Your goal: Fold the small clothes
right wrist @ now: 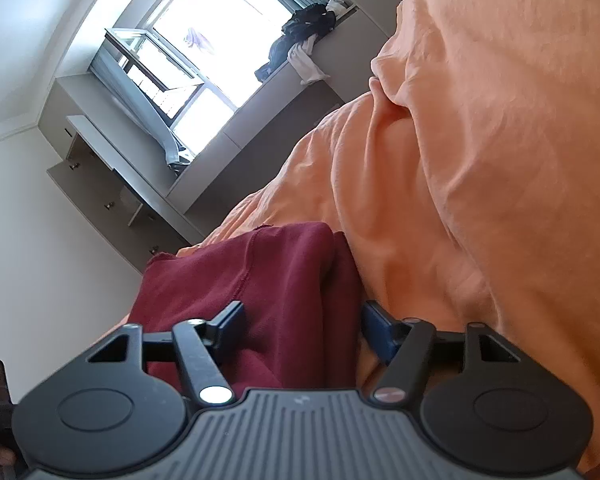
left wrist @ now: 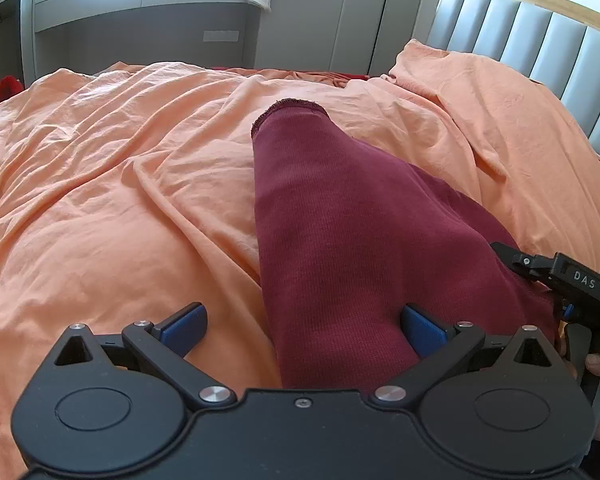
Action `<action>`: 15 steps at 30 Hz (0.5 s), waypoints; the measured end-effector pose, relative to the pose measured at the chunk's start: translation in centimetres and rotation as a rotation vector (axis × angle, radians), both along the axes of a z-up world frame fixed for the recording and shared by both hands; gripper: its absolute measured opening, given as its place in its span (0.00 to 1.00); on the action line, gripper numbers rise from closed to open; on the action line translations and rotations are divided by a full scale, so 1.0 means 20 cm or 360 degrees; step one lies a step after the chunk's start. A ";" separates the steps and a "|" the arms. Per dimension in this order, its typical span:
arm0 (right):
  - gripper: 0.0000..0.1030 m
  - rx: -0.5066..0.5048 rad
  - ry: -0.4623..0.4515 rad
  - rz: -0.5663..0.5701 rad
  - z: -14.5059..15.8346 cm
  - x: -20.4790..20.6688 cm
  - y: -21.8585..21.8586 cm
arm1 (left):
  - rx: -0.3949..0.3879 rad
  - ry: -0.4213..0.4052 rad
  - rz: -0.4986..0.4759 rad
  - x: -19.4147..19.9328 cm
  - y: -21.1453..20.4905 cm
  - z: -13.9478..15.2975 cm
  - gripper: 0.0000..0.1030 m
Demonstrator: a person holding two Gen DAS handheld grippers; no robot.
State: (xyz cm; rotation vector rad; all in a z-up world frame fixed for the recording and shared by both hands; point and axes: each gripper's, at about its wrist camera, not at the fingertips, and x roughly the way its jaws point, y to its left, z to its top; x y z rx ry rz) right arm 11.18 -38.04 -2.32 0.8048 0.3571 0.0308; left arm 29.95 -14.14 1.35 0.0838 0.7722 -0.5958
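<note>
Item, maroon garment (left wrist: 340,240): lies on my bed's orange sheet (left wrist: 120,200), toward the headboard (left wrist: 540,40) side, one hemmed end pointing at the far edge. Left claw (left wrist: 304,330): jaws wide, astride the near end, gripping nothing. Right claw (right wrist: 304,328): jaws parted, cloth between, pads not pressing. Orange pillow (left wrist: 500,120): beside the headboard.

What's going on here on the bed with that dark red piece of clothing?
A person is folding a maroon garment on a bed covered with an orange sheet, using a hand-held gripper in each hand. The left hand-held gripper is open, with the near end of the garment lying between its blue pads. The right hand-held gripper is also open, straddling a raised fold of the cloth from the side. Nothing is clamped right now.
</note>
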 end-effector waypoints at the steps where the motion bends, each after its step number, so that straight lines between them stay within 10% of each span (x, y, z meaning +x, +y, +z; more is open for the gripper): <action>1: 0.59 -0.0008 0.0002 0.0000 0.00 0.00 0.01 | -0.0001 0.0002 -0.0002 0.00 0.00 0.00 1.00; 8: 0.35 -0.0081 -0.0029 0.0011 0.05 -0.01 0.07 | -0.0006 0.0016 -0.0003 0.01 0.00 -0.01 1.00; 15: 0.27 -0.0626 -0.0057 -0.0028 0.16 -0.04 0.27 | -0.0060 0.0071 -0.0021 0.02 0.01 -0.01 0.90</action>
